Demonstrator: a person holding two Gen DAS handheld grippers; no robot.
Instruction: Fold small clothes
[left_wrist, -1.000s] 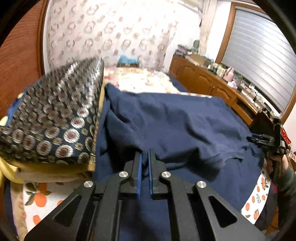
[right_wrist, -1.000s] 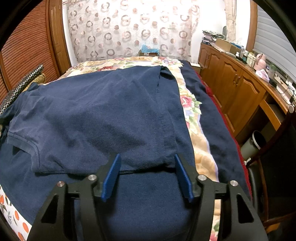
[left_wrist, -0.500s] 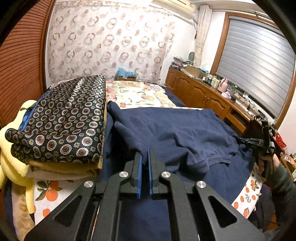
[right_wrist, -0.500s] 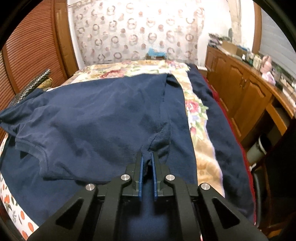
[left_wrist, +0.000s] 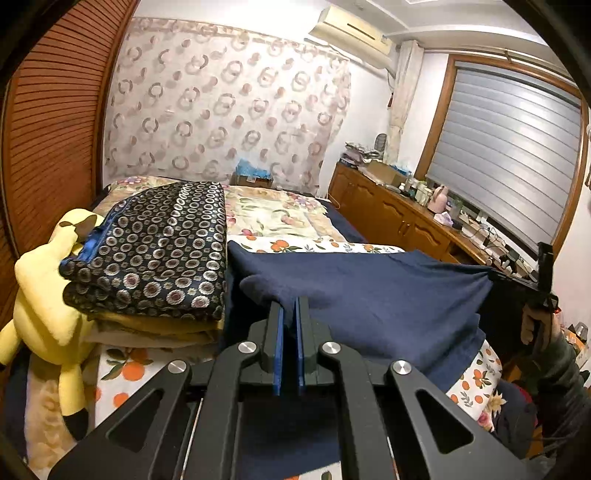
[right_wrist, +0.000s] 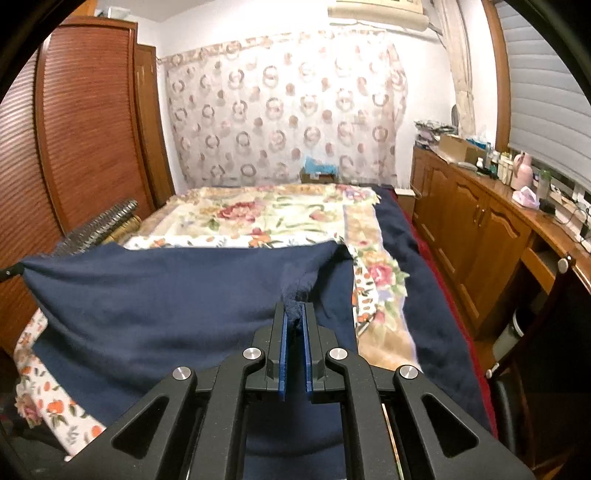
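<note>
Each claw, the left claw (left_wrist: 289, 314) and the right claw (right_wrist: 295, 314), is matte black with triangular cut-outs, round silver screws and blue pads (right_wrist: 283, 350). A dark grey-green sleeve (left_wrist: 561, 369) covers the person's right forearm.

Both views ride on the hand-held tools, each looking forward and slightly down along its own two fingers over the bed (left_wrist: 303, 225), with strong fisheye bending at the edges. The left wrist view sits at the bed's left side, right behind the left claw (left_wrist: 289, 314), and faces across toward the patterned curtain (left_wrist: 221, 110) and the window blind (left_wrist: 509, 147). At its far right edge it catches the right claw (left_wrist: 496, 275) and the hand (left_wrist: 535, 325) holding it. The right wrist view sits close behind the right claw (right_wrist: 294, 314) and faces the same curtain (right_wrist: 288, 122) — more squarely. Both share the navy garment (left_wrist: 369, 288) (right_wrist: 166, 295), the floral bedcover (right_wrist: 266, 218) and the wooden cabinets (left_wrist: 388, 218) (right_wrist: 480, 229).
</note>
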